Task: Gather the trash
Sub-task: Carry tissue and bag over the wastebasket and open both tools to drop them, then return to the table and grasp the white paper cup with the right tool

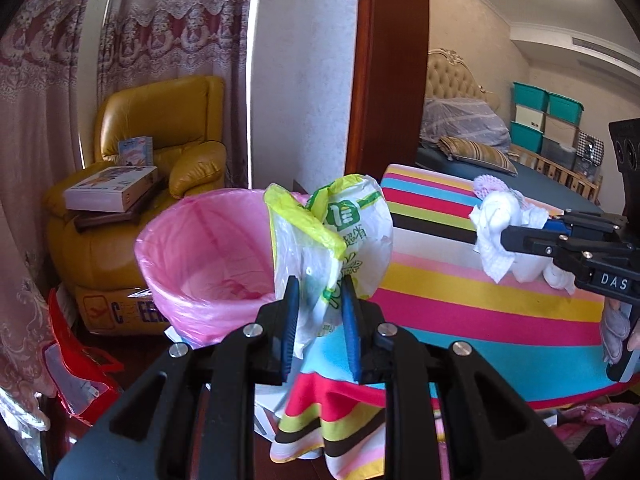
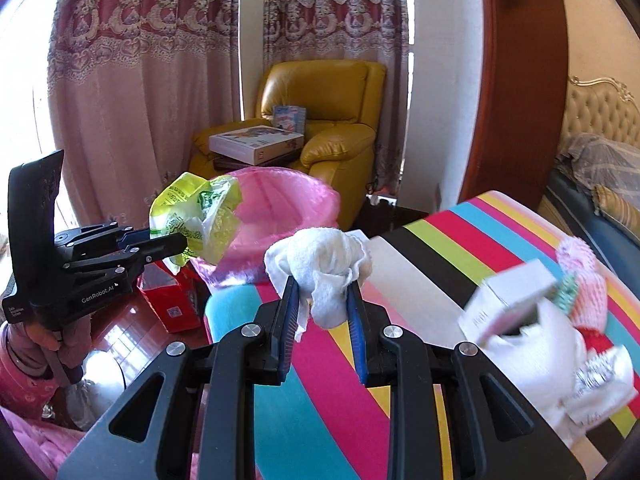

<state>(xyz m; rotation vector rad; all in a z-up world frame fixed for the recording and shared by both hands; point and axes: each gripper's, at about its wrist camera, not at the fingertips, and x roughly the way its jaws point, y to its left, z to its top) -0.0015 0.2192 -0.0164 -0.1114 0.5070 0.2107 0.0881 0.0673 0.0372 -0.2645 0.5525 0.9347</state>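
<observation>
My left gripper (image 1: pixel 320 284) is shut on a crumpled white plastic wrapper with green and yellow print (image 1: pixel 340 220) and holds it at the near right rim of the bin with a pink liner (image 1: pixel 200 248). In the right wrist view the left gripper (image 2: pixel 182 242) holds the wrapper (image 2: pixel 200 208) just left of the bin (image 2: pixel 288 208). My right gripper (image 2: pixel 322 286) is shut on a wad of white tissue (image 2: pixel 320 264) above the striped tablecloth (image 2: pixel 440 248), right of the bin. In the left wrist view the right gripper (image 1: pixel 506 238) and tissue (image 1: pixel 496 220) are at the right.
More trash lies on the striped table at the right: a small white box (image 2: pixel 508 300), white paper (image 2: pixel 536 356) and pink foam netting (image 2: pixel 580 276). A yellow armchair (image 2: pixel 332 120) with boxes stands behind the bin. A red bag (image 2: pixel 172 304) sits on the floor.
</observation>
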